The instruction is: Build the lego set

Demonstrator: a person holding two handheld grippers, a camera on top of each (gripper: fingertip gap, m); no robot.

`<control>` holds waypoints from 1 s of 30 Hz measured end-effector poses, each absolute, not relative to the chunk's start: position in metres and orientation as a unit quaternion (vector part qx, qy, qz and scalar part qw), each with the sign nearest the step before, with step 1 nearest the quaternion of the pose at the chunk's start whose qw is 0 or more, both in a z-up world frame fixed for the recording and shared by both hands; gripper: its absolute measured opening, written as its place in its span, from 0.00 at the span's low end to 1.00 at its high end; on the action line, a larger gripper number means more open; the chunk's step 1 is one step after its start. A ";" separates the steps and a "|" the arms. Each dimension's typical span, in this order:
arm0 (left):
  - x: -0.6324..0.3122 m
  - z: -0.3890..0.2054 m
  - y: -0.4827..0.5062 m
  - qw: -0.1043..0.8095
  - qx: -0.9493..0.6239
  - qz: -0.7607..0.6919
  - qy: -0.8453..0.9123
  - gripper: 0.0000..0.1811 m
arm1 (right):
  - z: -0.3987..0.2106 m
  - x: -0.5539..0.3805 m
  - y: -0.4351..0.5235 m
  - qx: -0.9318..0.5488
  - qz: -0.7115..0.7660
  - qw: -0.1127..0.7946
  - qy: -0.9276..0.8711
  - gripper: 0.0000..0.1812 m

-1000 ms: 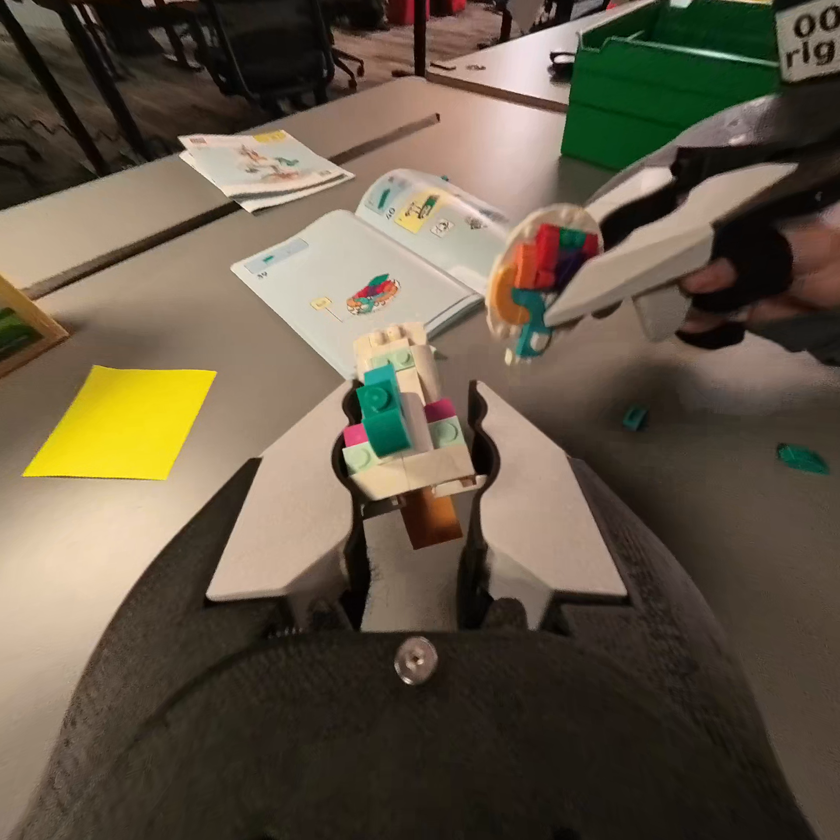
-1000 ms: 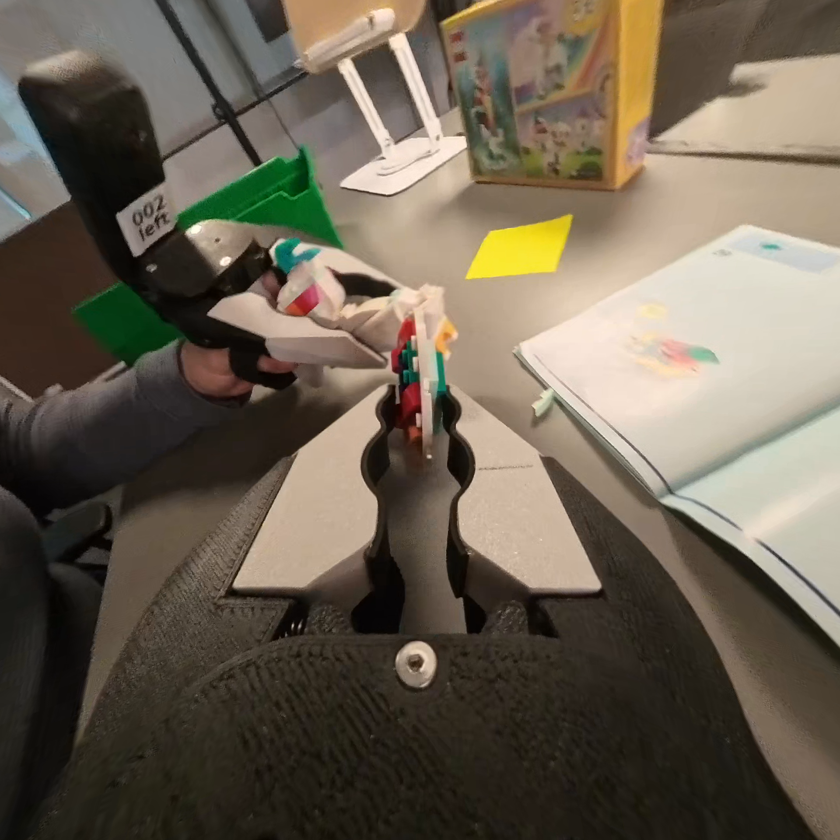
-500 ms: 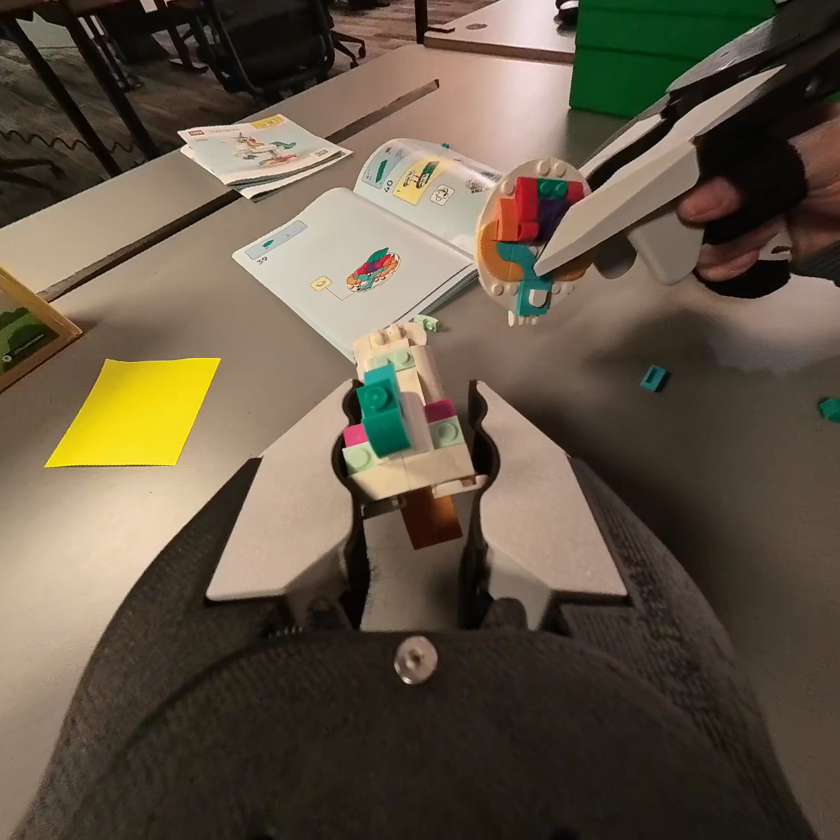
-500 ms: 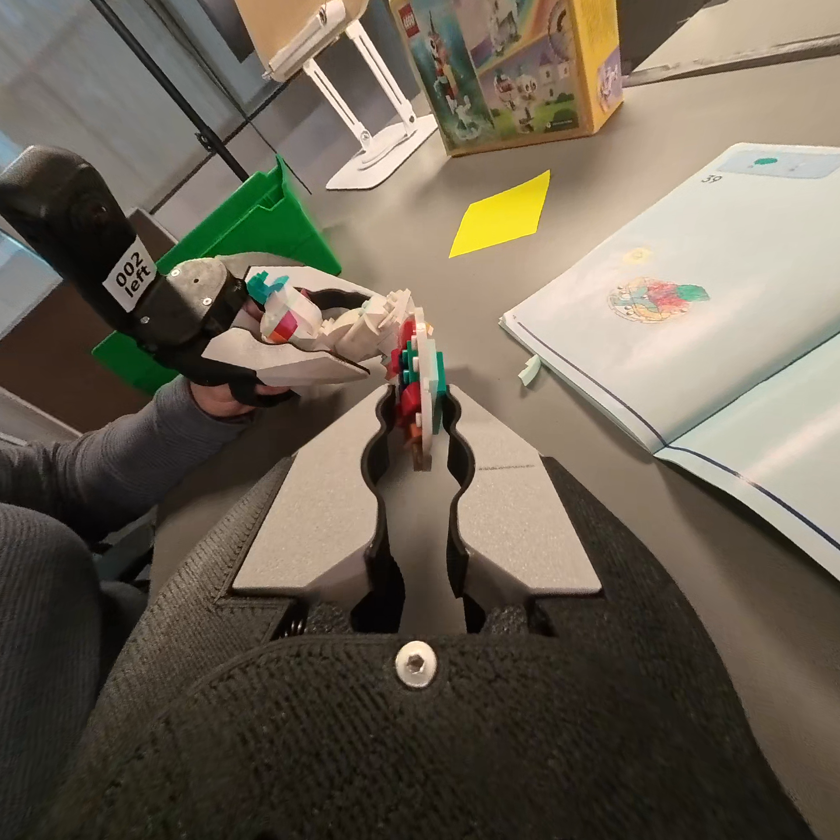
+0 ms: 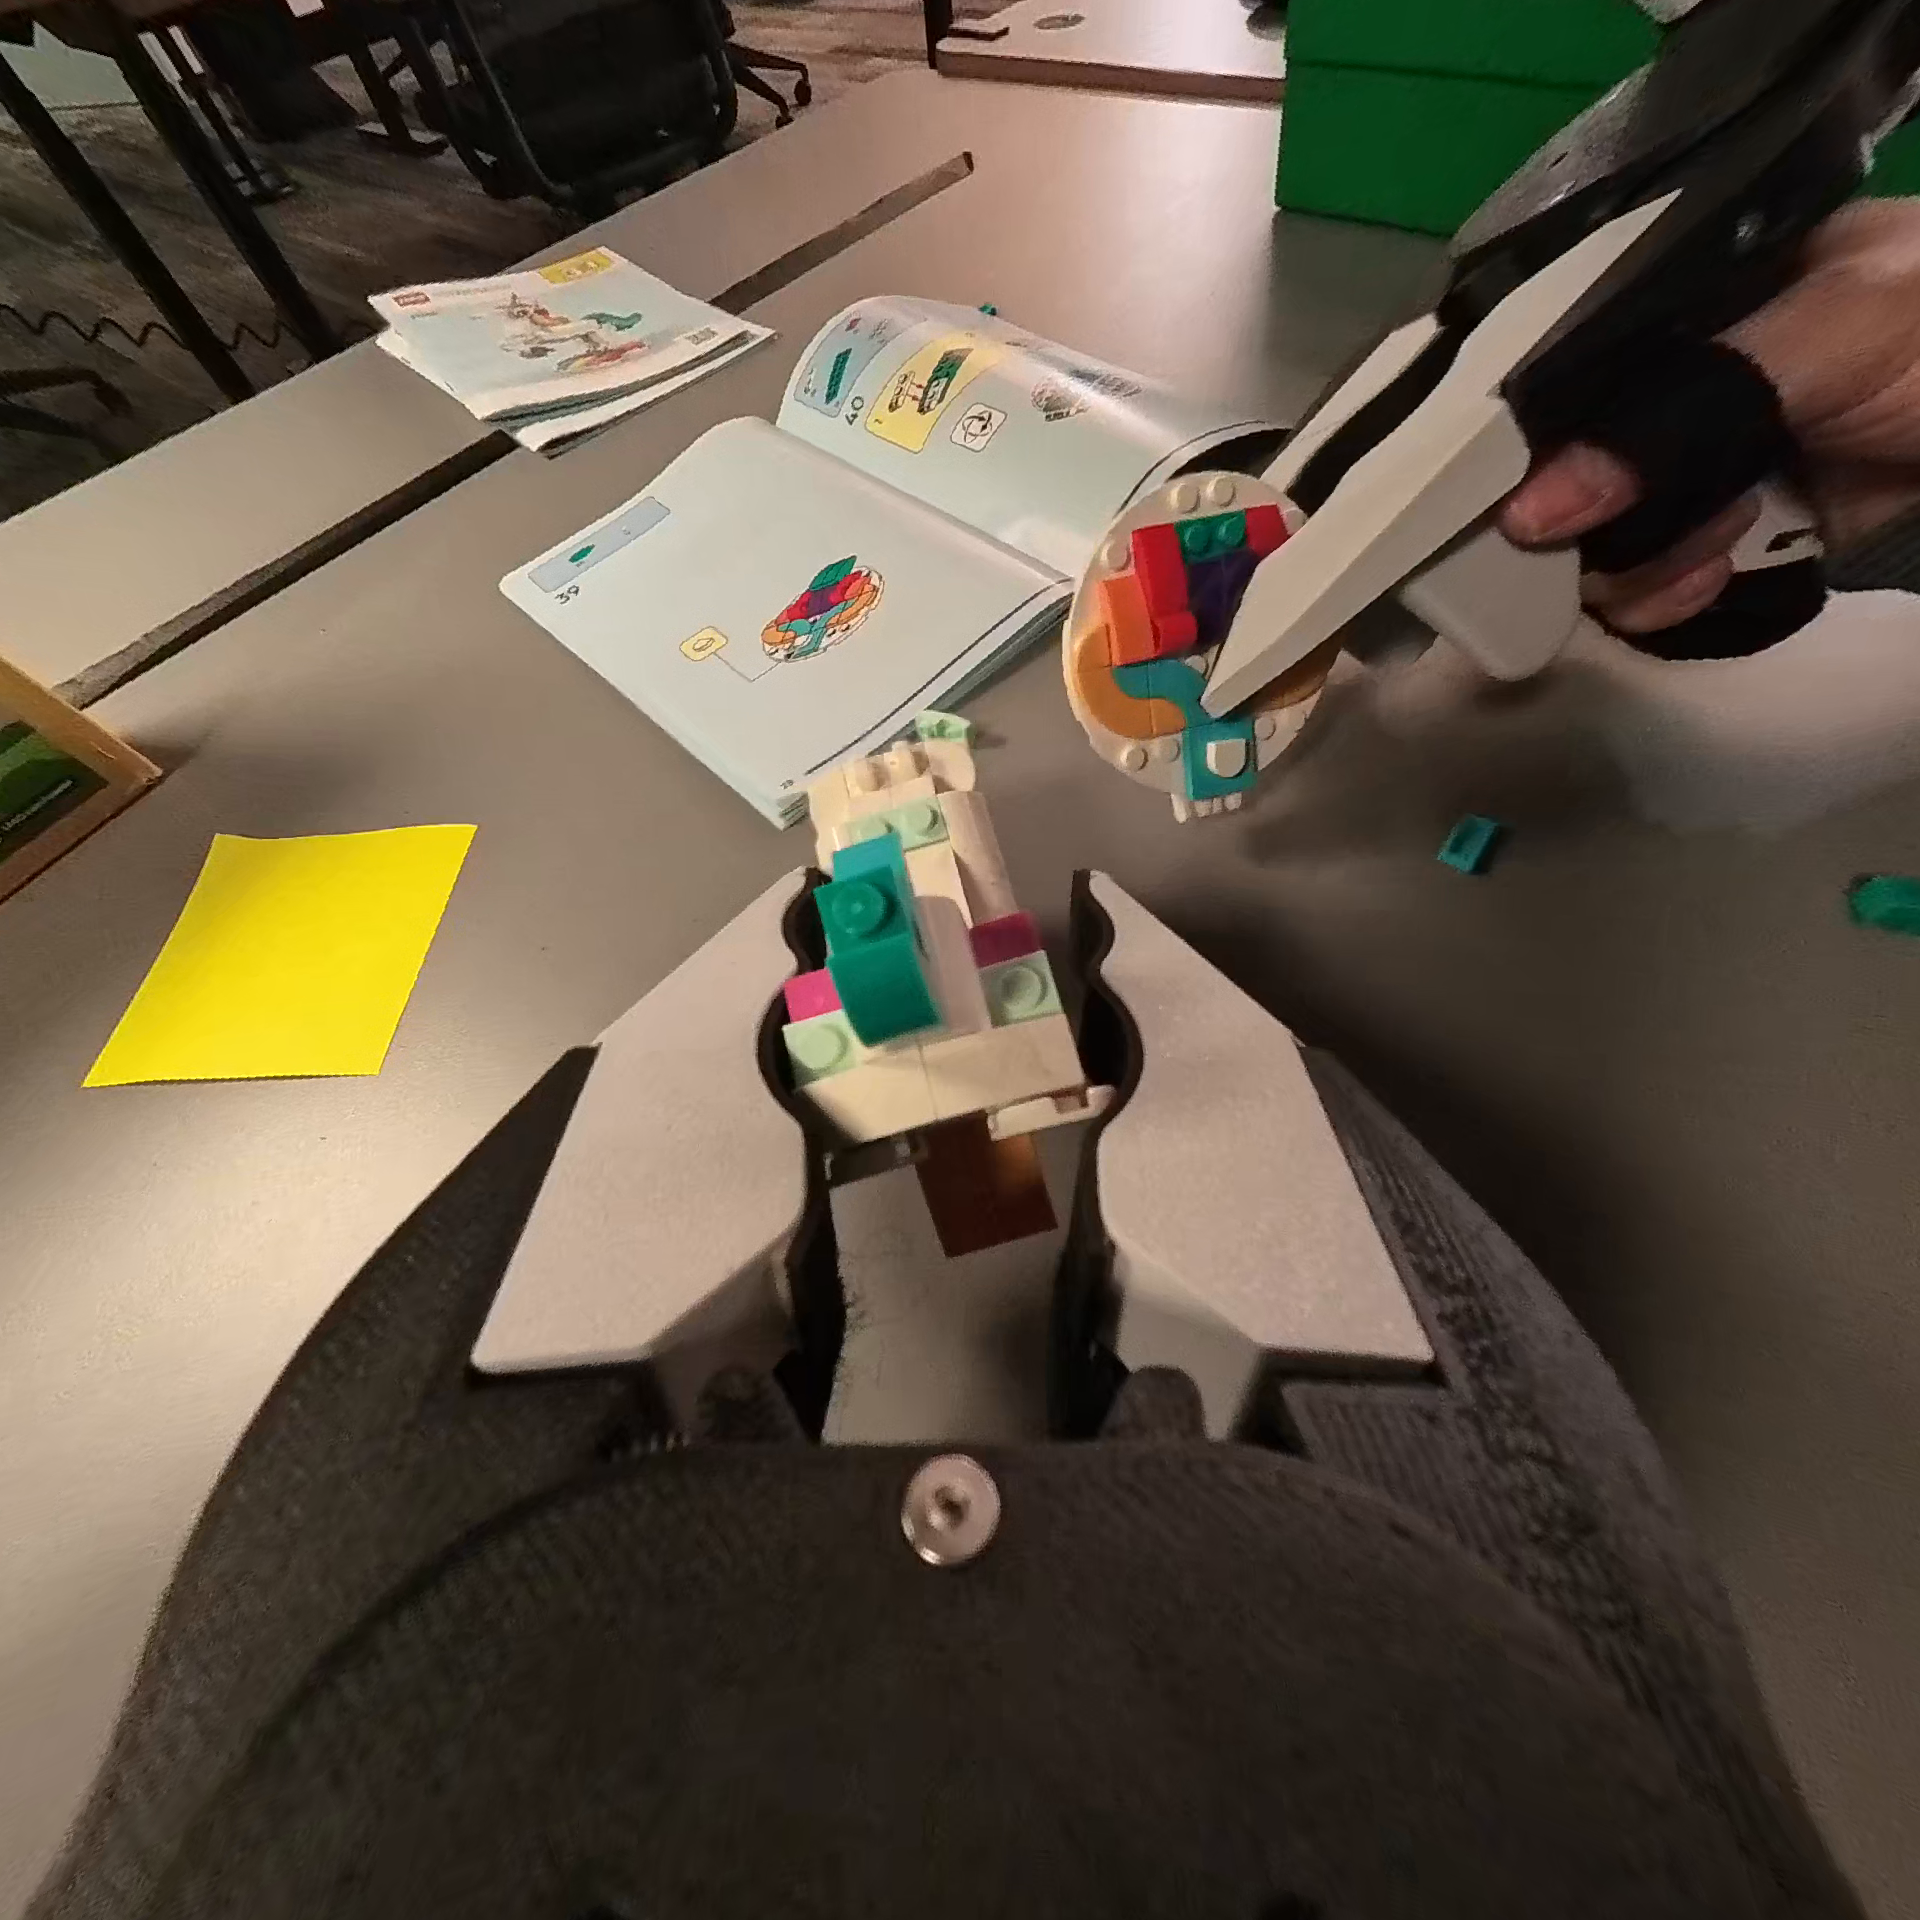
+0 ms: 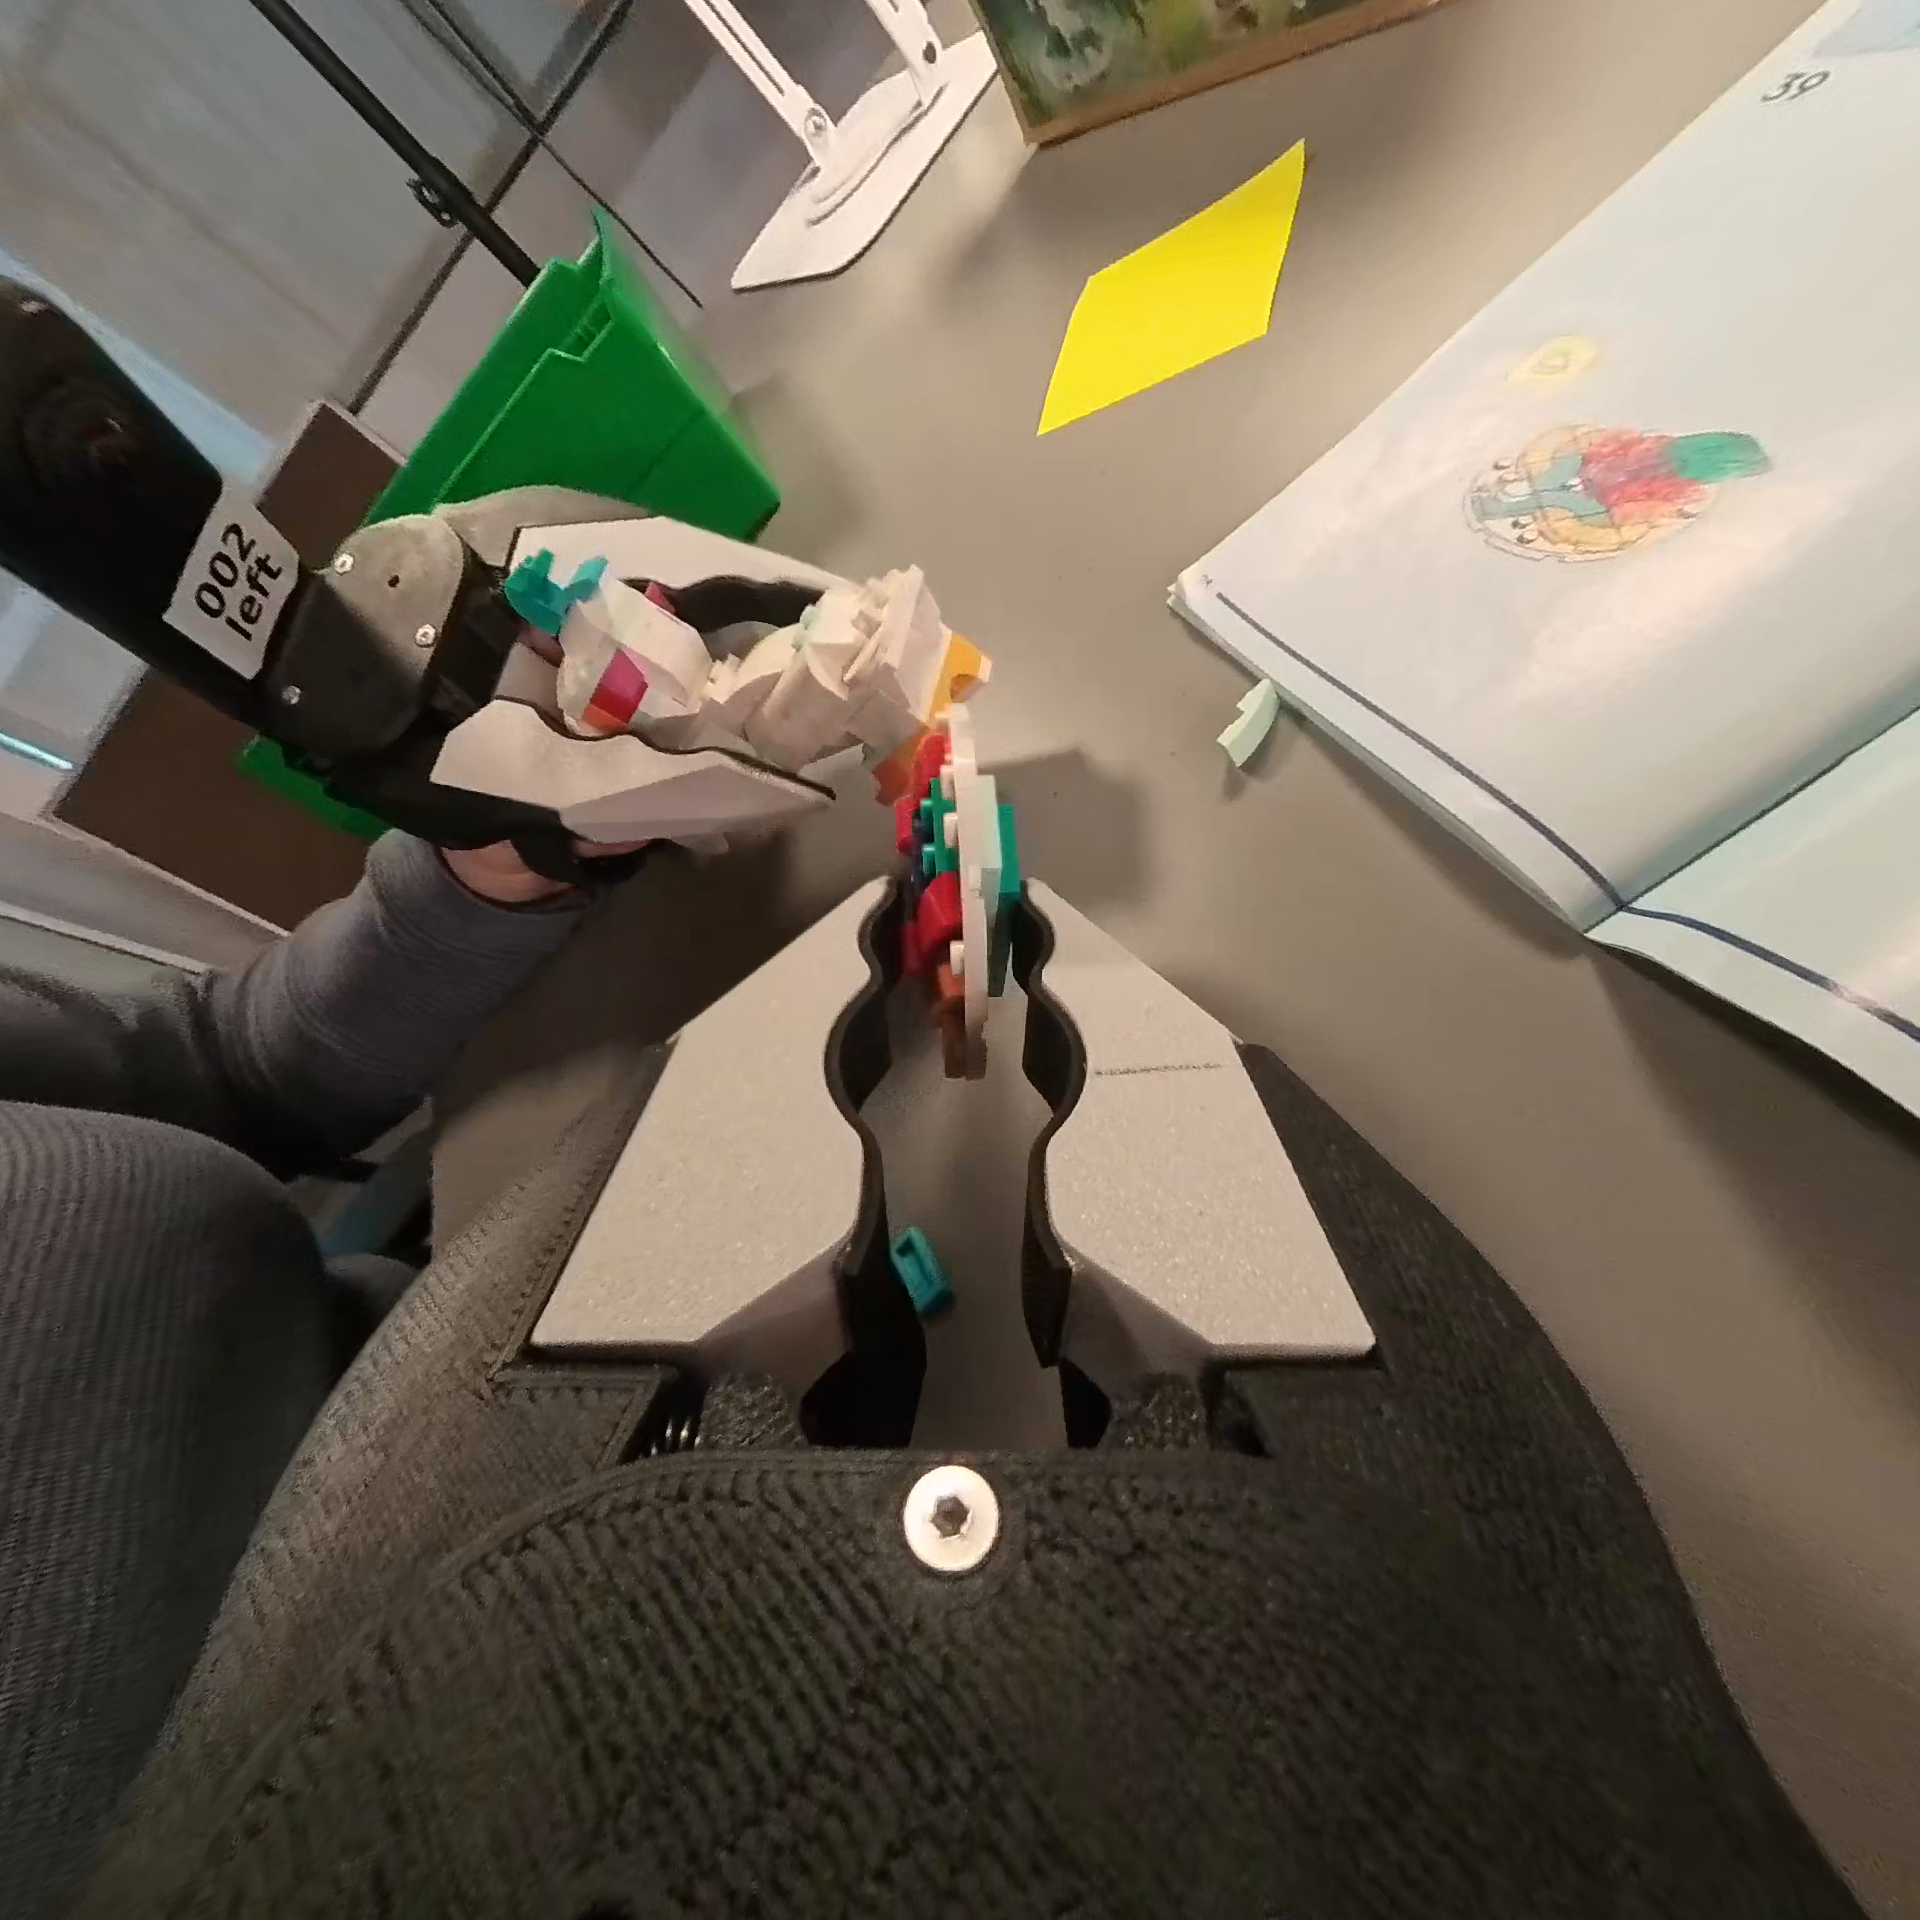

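Note:
My left gripper (image 5: 940,904) is shut on a white lego body (image 5: 935,977) with teal, pink and mint bricks and a brown piece at its base. It also shows in the right wrist view (image 6: 790,675). My right gripper (image 6: 956,894) is shut on a round white lego disc (image 6: 971,883) covered with red, orange, teal and purple bricks, held edge-on. In the left wrist view the disc (image 5: 1174,613) faces me, up and right of the white body, held by the right gripper (image 5: 1236,686). The disc sits close to the front of the white body.
An open instruction booklet (image 5: 831,582) lies ahead, a closed one (image 5: 561,332) behind it. A yellow paper (image 5: 291,951) lies left. Loose teal bricks (image 5: 1470,842) lie at right, a mint piece (image 6: 1252,717) by the booklet. Green bins (image 6: 582,405) and a lego box (image 6: 1164,52) stand around.
The right gripper with the disc has come lower and nearer to the white body. Both views have tilted down towards the table.

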State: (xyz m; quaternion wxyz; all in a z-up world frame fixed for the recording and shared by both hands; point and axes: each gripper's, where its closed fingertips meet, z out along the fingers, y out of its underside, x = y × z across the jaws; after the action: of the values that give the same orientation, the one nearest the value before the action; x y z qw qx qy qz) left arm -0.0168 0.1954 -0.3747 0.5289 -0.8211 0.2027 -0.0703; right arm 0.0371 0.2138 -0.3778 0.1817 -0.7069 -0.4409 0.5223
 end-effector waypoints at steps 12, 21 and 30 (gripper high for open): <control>-0.004 -0.371 0.190 0.531 -0.815 -0.116 0.200 0.25 | -0.383 0.039 0.222 -0.716 0.526 0.179 -0.422 0.10; -0.005 -0.370 0.190 0.531 -0.815 -0.125 0.193 0.25 | -0.385 0.037 0.219 -0.715 0.524 0.175 -0.428 0.10; -0.004 -0.370 0.190 0.532 -0.815 -0.120 0.196 0.26 | -0.384 0.036 0.218 -0.713 0.525 0.176 -0.430 0.10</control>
State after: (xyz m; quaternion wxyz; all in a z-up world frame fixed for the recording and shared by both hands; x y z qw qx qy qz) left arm -0.0043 0.1897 -0.3700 0.5318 -0.8151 0.1961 -0.1201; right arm 0.0359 0.2181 -0.3843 0.1759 -0.7133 -0.4296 0.5250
